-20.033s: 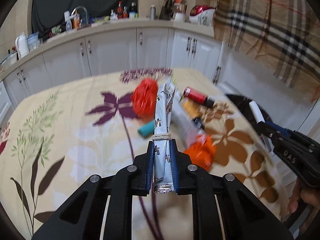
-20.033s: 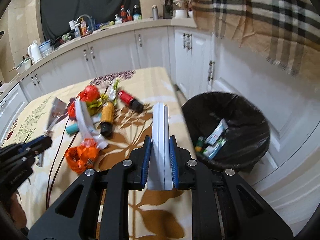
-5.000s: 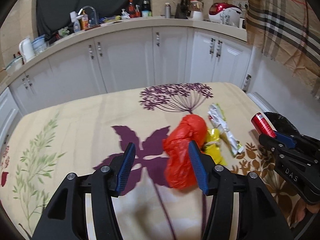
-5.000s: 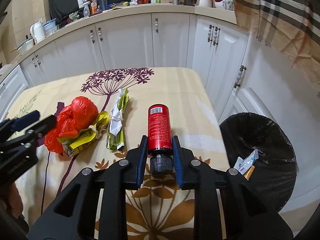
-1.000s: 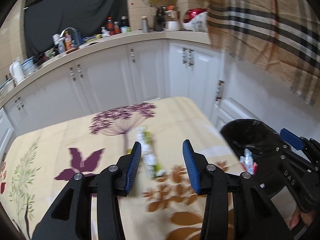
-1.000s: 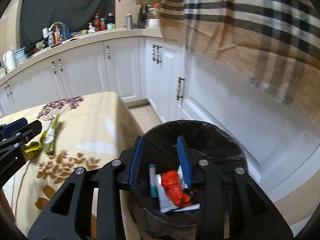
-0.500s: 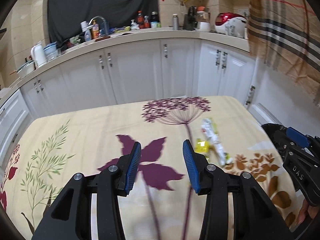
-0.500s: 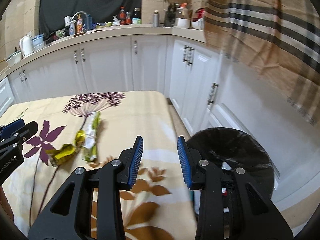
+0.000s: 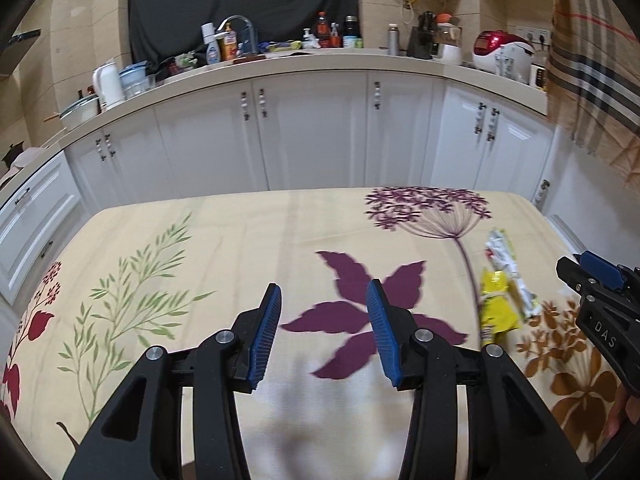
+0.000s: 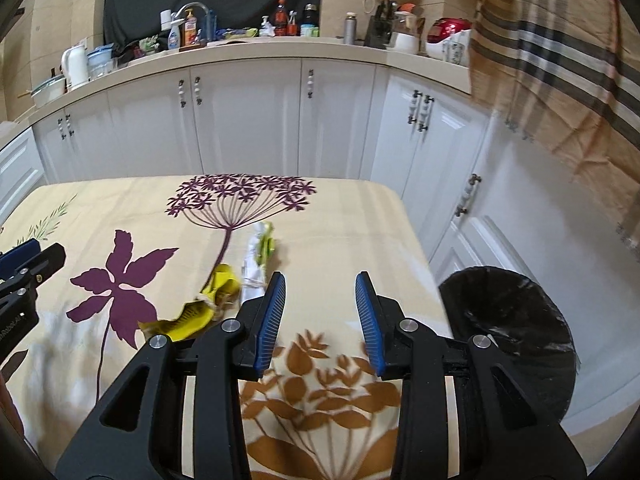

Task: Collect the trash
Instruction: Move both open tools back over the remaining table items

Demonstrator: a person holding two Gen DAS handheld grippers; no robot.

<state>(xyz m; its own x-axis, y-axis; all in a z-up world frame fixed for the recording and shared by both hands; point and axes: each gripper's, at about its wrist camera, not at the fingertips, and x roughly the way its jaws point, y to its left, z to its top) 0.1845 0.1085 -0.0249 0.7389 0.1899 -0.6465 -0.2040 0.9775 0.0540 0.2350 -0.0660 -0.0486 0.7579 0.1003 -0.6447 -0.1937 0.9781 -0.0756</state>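
Observation:
Two pieces of trash lie together on the flowered tablecloth (image 9: 240,232): a crumpled yellow wrapper (image 9: 498,308) (image 10: 192,316) and a white and green wrapper (image 9: 508,264) (image 10: 258,256). My left gripper (image 9: 323,292) hovers over the purple leaf print, to the left of both wrappers; its jaws are opening with nothing between them. My right gripper (image 10: 321,280) is open and empty above the table's right part, with the wrappers just left of its left finger. Each gripper also shows at the edge of the other's view.
A black-lined trash bin (image 10: 508,312) stands on the floor past the table's right edge. White kitchen cabinets (image 9: 312,132) and a cluttered counter run behind the table. A plaid cloth (image 10: 560,60) hangs at the upper right.
Both grippers have swung left, from over the bin to over the table. The wrappers now lie right of the left gripper and close beside the right gripper.

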